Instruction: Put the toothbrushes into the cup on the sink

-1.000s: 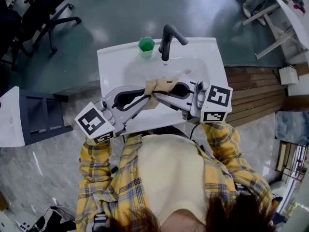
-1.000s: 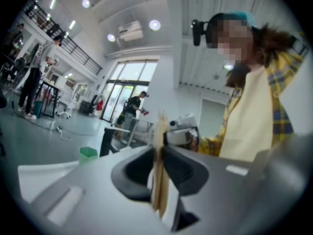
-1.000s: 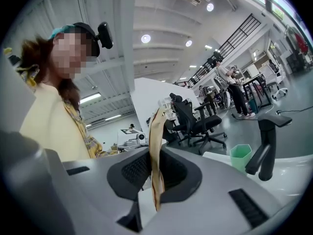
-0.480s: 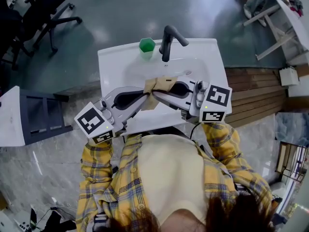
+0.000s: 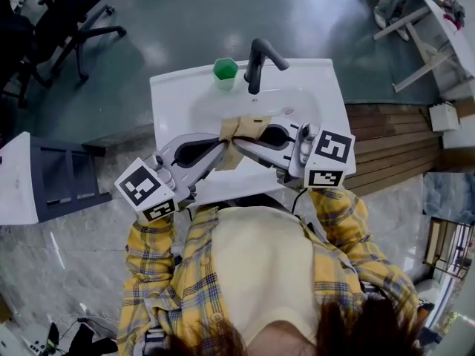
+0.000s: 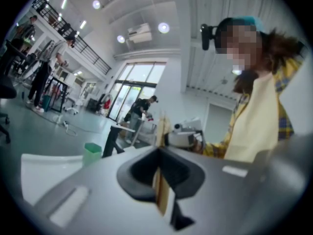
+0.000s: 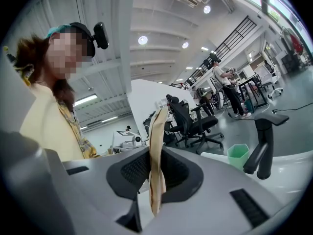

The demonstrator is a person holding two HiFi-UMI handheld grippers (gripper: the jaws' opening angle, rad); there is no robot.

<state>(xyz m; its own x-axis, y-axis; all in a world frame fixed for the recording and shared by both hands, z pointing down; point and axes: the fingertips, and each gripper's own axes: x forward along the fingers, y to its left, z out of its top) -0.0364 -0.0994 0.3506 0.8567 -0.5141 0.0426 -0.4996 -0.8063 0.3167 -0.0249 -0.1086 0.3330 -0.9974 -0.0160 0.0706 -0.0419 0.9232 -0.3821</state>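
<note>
1. While the left gripper (image 5: 221,151) and the right gripper (image 5: 245,148) are each clenched on the same tan paper packet (image 5: 249,127), it hangs between them at frame centre, over the sink (image 5: 169,95).
2. Grip check: the left gripper view shows the packet's edge pinched flat between closed jaws. The right gripper view shows the same, with the packet's upper part standing up above the jaws.
3. No toothbrush lies loose anywhere in view. Presumably they are inside the packet, but its contents cannot be seen.
4. The green cup (image 5: 225,68) stands upright on the sink's back ledge, upper centre of frame. It is just left of the black faucet (image 5: 260,61) and well apart from the packet.
5. Risk: an uneven pull from the two sides could tear the paper suddenly and drop the contents into the sink or past its near rim.
6. Risk: thin paper may slip out of one gripper, leaving the packet dangling from the other.
7. Risk: the cup looks light and sits close to the faucet, so a reaching gripper could tip it or strike the spout.
8. Count: grippers 2; packet 1; cup 1; faucet 1; sink 1; toothbrushes in sight 0.
</note>
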